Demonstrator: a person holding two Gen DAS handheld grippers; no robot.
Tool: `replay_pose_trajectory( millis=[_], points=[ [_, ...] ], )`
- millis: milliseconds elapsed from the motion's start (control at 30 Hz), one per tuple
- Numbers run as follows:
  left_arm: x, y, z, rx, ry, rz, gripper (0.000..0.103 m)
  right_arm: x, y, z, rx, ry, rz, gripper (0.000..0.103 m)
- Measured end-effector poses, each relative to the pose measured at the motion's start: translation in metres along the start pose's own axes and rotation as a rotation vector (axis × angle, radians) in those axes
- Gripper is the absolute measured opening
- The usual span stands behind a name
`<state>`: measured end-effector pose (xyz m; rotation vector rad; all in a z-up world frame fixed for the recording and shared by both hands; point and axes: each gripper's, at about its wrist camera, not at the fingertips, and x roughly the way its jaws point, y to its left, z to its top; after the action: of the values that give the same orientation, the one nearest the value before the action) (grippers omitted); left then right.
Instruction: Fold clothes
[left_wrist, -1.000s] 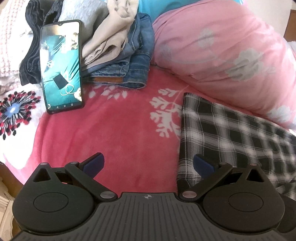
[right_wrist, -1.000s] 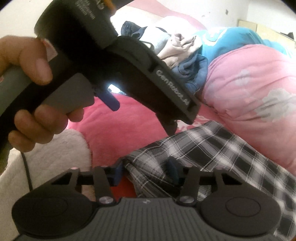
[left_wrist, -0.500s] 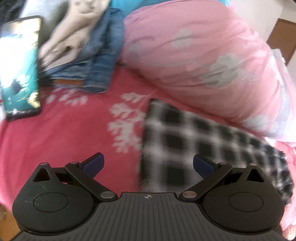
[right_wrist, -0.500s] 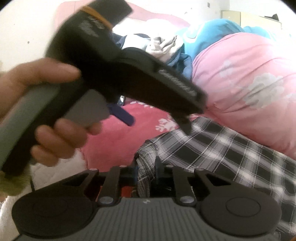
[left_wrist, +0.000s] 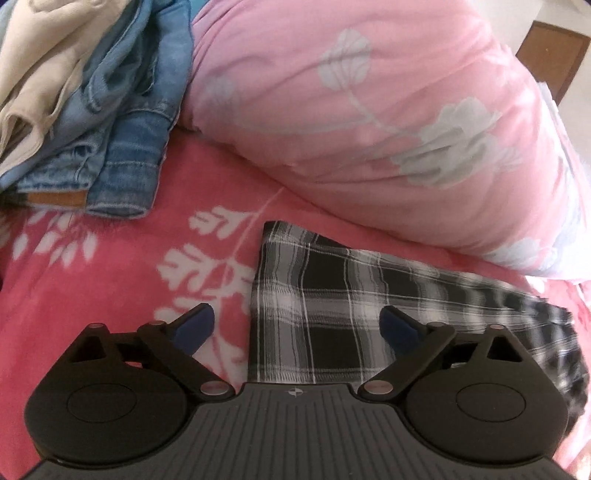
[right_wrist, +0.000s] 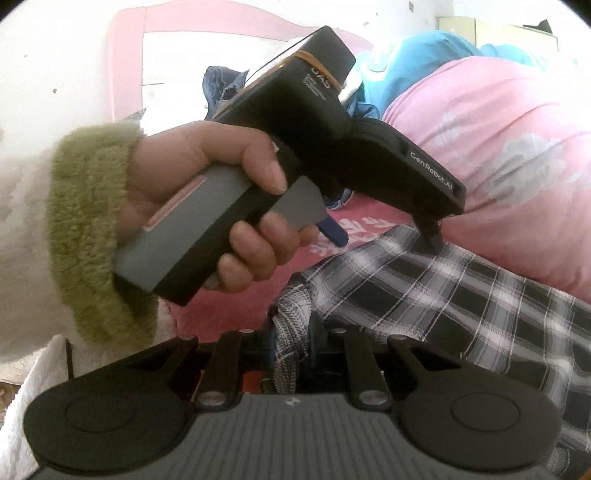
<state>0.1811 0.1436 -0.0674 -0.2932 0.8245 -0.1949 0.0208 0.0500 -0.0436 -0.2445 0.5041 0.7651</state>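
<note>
Setting: a bedroom in a home. The work surface is a bed (left_wrist: 122, 280) covered with a red-pink blanket printed with white leaves. A large pink quilt (left_wrist: 388, 122) with pale flowers is bunched along the far side, with a blue one (right_wrist: 417, 62) behind it. A pink headboard (right_wrist: 125, 62) stands against a white wall (right_wrist: 55, 55). A pile of clothes (left_wrist: 110, 110), jeans and a cream garment among them, sits on the bed. A checked garment (left_wrist: 332, 314) lies spread on the blanket. A brown wooden door or cabinet panel (left_wrist: 550, 55) shows in a corner.
</note>
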Motion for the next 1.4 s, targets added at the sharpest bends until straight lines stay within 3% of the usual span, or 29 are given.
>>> replay_pose_trajectory(
  millis=[233, 500, 733, 1100, 1267, 1400],
  points=[
    [0.018, -0.009, 0.007, 0.087, -0.027, 0.06, 0.074, 0.002, -0.005, -0.002, 0.018, -0.002, 0.014, 0.016],
    [0.031, 0.001, 0.014, 0.081, -0.039, 0.026, 0.064, 0.003, -0.002, -0.001, -0.011, 0.008, 0.01, 0.016],
    [0.025, 0.011, 0.013, 0.051, -0.065, -0.026, 0.036, 0.005, -0.002, 0.0, -0.03, 0.017, 0.012, 0.016],
    [0.039, 0.011, 0.012, 0.099, -0.044, -0.043, 0.037, 0.005, 0.001, 0.002, -0.053, 0.018, 0.003, 0.016],
    [0.036, 0.004, 0.015, 0.09, -0.032, -0.009, 0.015, 0.004, 0.002, 0.002, -0.057, 0.013, -0.001, 0.016],
    [0.035, 0.001, 0.017, 0.082, -0.02, 0.009, 0.01, 0.003, 0.003, 0.003, -0.072, 0.012, -0.006, 0.016]
  ],
)
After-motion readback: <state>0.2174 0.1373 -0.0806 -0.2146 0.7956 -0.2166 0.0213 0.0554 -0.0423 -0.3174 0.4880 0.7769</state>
